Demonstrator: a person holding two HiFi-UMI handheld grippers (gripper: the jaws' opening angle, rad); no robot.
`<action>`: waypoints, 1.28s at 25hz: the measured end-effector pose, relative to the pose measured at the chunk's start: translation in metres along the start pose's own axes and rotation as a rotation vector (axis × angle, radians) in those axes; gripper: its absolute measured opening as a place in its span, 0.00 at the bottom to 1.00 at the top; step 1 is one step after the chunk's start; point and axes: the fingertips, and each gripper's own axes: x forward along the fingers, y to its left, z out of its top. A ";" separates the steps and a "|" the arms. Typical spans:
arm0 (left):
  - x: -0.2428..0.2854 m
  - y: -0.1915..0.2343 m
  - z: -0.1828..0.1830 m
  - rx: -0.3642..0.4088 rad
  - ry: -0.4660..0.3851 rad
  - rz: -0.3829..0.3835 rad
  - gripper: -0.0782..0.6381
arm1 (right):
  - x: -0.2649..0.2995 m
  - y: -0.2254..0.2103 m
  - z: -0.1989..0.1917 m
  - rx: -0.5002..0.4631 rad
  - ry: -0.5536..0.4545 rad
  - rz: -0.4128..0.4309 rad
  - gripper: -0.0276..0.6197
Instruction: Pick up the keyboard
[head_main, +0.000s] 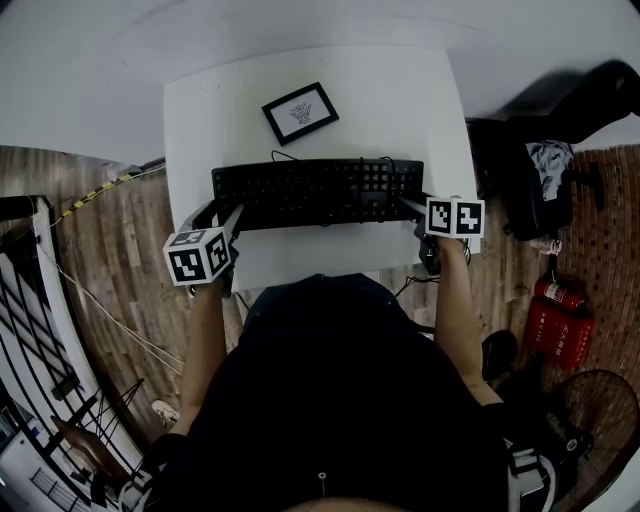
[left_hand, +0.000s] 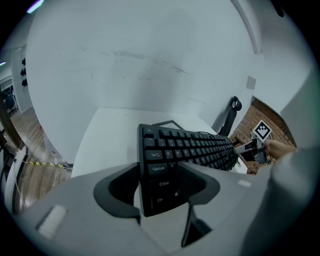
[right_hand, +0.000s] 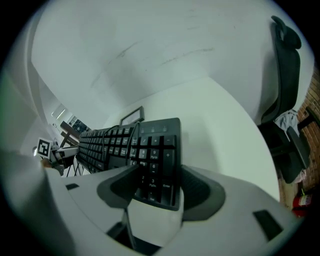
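Note:
A black keyboard (head_main: 320, 190) spans the near part of the white table (head_main: 400, 100), held at both ends. My left gripper (head_main: 225, 215) is shut on its left end. In the left gripper view the jaws (left_hand: 162, 180) clamp the Shift and Ctrl corner of the keyboard (left_hand: 190, 147). My right gripper (head_main: 415, 205) is shut on the right end. In the right gripper view its jaws (right_hand: 152, 182) close over the number pad of the keyboard (right_hand: 150, 150). The keyboard looks tilted and raised off the table top.
A small framed picture (head_main: 300, 112) lies on the table behind the keyboard. A black office chair (head_main: 560, 110) stands right of the table, with red fire extinguishers (head_main: 555, 310) and a fan (head_main: 590, 410) on the floor nearer me. A railing runs along the left.

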 end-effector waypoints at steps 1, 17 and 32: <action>0.000 -0.003 0.006 0.005 -0.017 0.000 0.46 | -0.004 -0.001 0.007 -0.010 -0.019 -0.003 0.44; -0.063 -0.041 0.114 0.126 -0.426 0.000 0.46 | -0.111 0.030 0.113 -0.211 -0.418 -0.032 0.44; -0.150 -0.069 0.173 0.248 -0.756 0.076 0.46 | -0.199 0.076 0.165 -0.386 -0.757 -0.012 0.44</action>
